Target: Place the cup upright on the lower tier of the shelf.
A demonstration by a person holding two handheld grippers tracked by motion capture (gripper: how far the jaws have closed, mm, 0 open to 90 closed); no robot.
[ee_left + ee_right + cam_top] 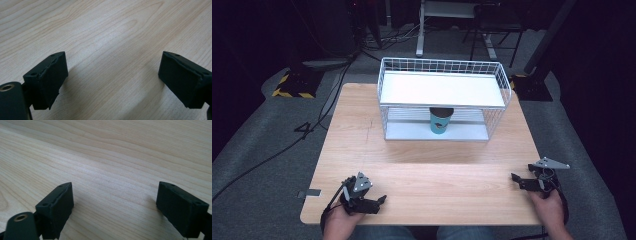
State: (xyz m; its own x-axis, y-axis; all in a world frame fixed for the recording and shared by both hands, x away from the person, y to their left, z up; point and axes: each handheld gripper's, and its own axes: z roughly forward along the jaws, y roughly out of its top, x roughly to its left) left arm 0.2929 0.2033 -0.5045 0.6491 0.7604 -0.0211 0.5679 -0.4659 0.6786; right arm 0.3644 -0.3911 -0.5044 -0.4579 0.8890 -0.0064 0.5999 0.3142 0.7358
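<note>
Broadly: table [422, 165], then wire rack [442, 75] at its far side, teal cup [440, 121] upright on the lower shelf under the white top shelf. Left gripper [379, 200] and right gripper [515, 178] rest at the near edge, well apart from the cup, both spread, nothing between the jaws. Judgement: reach in level beneath the top shelf, keep clear of the wire, close on the cup's middle.

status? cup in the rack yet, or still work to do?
Looks done: the teal cup stands upright on the lower shelf of the wire rack. In hand: nothing; the left gripper and right gripper are open with bare table between their jaws, at the near edge. Left: nothing obvious; the rack's white top shelf is bare.
</note>
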